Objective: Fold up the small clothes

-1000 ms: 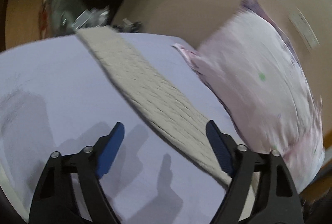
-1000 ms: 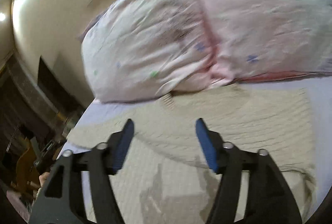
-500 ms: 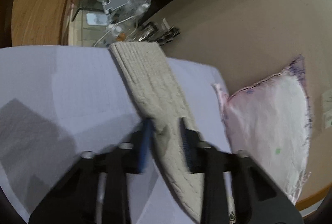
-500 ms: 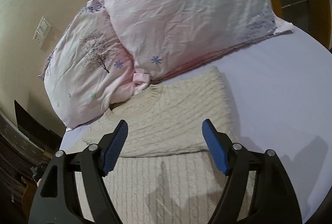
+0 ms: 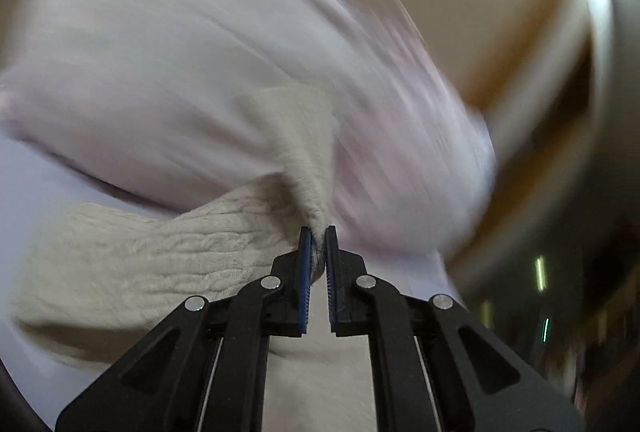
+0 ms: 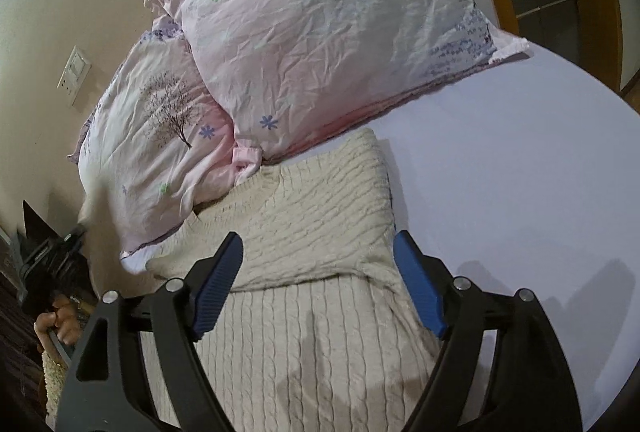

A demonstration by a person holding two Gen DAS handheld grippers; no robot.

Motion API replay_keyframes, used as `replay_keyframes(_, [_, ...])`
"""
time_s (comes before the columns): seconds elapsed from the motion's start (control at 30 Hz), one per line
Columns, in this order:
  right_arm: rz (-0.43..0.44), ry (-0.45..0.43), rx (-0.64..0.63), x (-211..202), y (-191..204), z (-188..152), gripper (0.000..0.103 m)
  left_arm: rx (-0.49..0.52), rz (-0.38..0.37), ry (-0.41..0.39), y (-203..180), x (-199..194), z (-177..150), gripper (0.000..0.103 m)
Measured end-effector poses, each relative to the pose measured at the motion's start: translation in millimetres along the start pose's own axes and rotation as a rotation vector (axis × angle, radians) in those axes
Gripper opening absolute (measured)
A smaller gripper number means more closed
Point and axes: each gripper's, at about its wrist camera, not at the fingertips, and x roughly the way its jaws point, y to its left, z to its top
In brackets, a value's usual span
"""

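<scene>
1. The left tongs [image 5: 319,232] are pinching a sleeve end of the cream knit sweater [image 6: 304,232], lifted at frame centre.
2. The right tongs [image 6: 318,280] are hovering wide open over the sweater on the bed [image 6: 520,172].
3. Risk: the thin pinch may be slipping in the fast swing, dropping the sleeve onto the pillows [image 6: 320,32].

Left gripper [image 5: 319,232]: pinched tight on a fold of cream knit sweater [image 5: 160,256]
Sweater: its sleeve [image 5: 304,136] rises in front of the pillow
Pillow [image 5: 180,64]: pale pink, blurred, behind the sweater
</scene>
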Motion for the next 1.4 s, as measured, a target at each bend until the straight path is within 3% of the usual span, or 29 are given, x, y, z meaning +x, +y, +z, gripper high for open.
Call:
replay_keyframes(0.1, [-0.002,0.044,0.005,-5,-7,-7,0.077,0.146,-0.031,0.262,-56,70,-47,0.006])
replay_keyframes(0.13, [0.004,0.05,0.002,-10,-10,-8,0.077,0.166,-0.033,0.287,-62,73,-56,0.006])
replay_keyframes(0.23, [0.005,0.052,-0.032,-39,-23,-18,0.079,0.22,0.0,0.259,-63,39,-75,0.006])
replay_keyframes(0.37, [0.083,0.124,-0.046,-74,-42,-39,0.081,0.163,0.022,0.195,-26,-51,-85,0.007])
replay_keyframes(0.4, [0.127,0.163,-0.046,-86,-48,-51,0.081,0.15,0.02,0.192,-16,-73,-91,0.01])
replay_keyframes(0.47, [0.179,0.228,-0.04,-101,-57,-72,0.081,0.127,0.031,0.189,-1,-115,-109,0.024])
replay_keyframes(0.5, [0.204,0.271,-0.04,-109,-62,-85,0.081,0.101,0.052,0.192,11,-144,-126,0.035])
replay_keyframes(0.53, [0.215,0.299,-0.041,-114,-65,-94,0.081,0.082,0.064,0.194,15,-155,-133,0.039])
replay_keyframes(0.67, [0.208,0.411,-0.01,-131,-85,-134,0.078,-0.106,0.03,0.194,60,-209,-191,0.039])
replay_keyframes(0.73, [0.235,0.439,0.067,-126,-99,-146,0.078,-0.184,0.028,0.198,76,-213,-213,0.039])
replay_keyframes(0.8, [0.277,0.462,0.123,-112,-110,-155,0.073,-0.231,-0.003,0.213,86,-205,-232,0.039])
replay_keyframes(0.9, [0.344,0.509,0.215,-84,-120,-166,0.049,-0.271,-0.057,0.234,90,-188,-249,0.039])
replay_keyframes(0.93, [0.406,0.513,0.241,-76,-120,-172,0.037,-0.281,-0.079,0.235,88,-178,-249,0.039])
replay_keyframes(1.03, [0.491,0.498,0.241,-71,-109,-176,0.011,-0.301,-0.132,0.234,84,-160,-253,0.038])
replay_keyframes(1.07, [0.504,0.487,0.219,-73,-104,-175,0.009,-0.303,-0.129,0.243,82,-154,-253,0.035])
replay_keyframes(1.1, [0.511,0.469,0.187,-77,-98,-171,0.009,-0.306,-0.125,0.253,82,-152,-254,0.022])
replay_keyframes(1.17, [0.529,0.419,0.147,-86,-86,-161,0.008,-0.322,-0.153,0.254,80,-150,-253,0.008])
replay_keyframes(1.3, [0.585,0.261,0.048,-105,-58,-113,0.007,-0.222,-0.184,0.168,61,-166,-216,0.007])
replay_keyframes(1.4, [0.625,0.11,-0.027,-99,-22,-48,0.007,-0.107,-0.143,0.057,43,-164,-146,0.007])
